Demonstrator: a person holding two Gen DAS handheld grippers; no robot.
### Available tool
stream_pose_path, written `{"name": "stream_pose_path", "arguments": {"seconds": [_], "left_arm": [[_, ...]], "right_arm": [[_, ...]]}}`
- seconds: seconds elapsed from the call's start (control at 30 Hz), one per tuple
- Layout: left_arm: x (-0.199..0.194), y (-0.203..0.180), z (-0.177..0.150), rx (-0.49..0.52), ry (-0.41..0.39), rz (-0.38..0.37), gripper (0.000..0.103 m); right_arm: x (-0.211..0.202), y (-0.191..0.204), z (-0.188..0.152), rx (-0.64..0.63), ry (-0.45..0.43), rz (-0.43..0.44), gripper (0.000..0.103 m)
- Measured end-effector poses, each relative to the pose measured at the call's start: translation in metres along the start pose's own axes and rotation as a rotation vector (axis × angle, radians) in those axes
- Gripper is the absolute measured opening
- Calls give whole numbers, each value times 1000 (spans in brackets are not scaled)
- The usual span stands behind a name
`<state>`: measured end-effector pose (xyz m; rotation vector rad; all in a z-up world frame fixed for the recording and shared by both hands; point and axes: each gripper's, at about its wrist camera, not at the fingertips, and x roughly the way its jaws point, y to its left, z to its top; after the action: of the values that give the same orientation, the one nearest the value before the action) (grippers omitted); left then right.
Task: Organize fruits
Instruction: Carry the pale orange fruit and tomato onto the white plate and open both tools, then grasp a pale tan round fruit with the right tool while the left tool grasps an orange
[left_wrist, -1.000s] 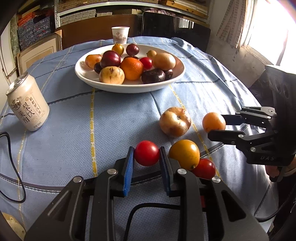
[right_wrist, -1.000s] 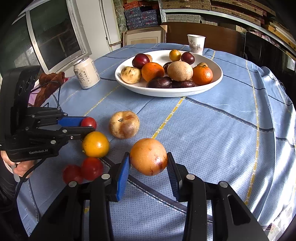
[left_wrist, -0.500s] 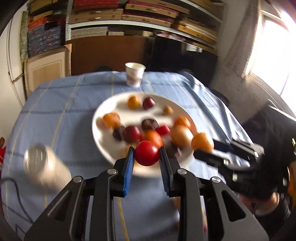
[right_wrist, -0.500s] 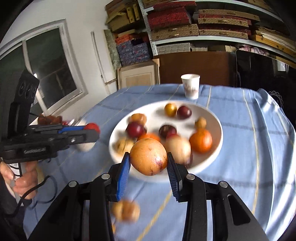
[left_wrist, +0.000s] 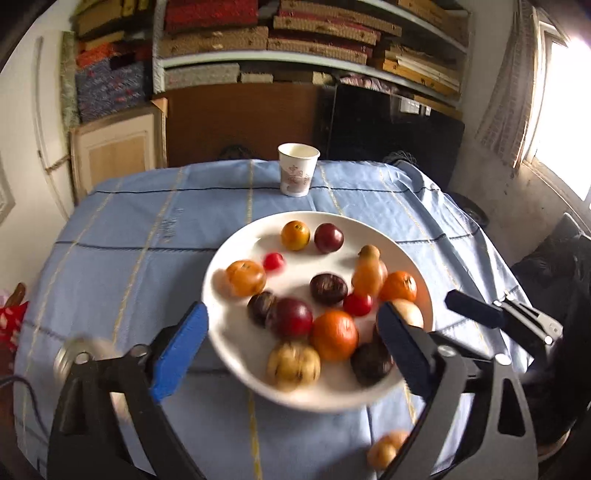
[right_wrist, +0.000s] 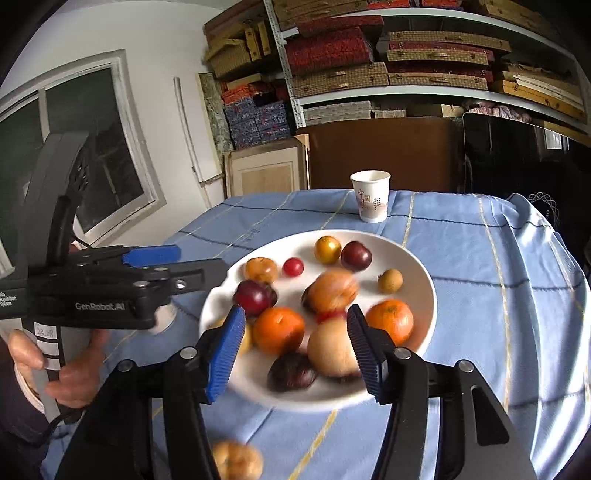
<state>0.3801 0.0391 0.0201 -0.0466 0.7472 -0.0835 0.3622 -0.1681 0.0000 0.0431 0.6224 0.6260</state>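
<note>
Above the fruit plate (left_wrist: 236, 258), left tongs (left_wrist: 291, 341) and right tongs (right_wrist: 295, 343) gaping (both empty).

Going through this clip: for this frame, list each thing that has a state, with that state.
Left gripper: open, empty, above the plate.
Right gripper: open, empty, above the plate.
Plate: holding many fruits.
Red tomato: blurred, on the plate.
Tan fruit: blurred, over the plate.
Paper cup: upright; contents cannot be told.
Fruit on cloth: off the plate.
Can: upright, blurred.
</note>
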Motion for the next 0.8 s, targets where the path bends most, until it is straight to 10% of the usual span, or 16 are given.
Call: {"name": "stream_pose_path", "arguments": {"seconds": [0.3, 0.8], "left_arm": [[-46, 1, -95, -26, -27, 121, 98], [-68, 15, -106, -128, -67, 110, 98]], "right_arm": [[-12, 26, -54, -5, 124, 28, 66], [5, 44, -78, -39, 216, 2, 66]]}}
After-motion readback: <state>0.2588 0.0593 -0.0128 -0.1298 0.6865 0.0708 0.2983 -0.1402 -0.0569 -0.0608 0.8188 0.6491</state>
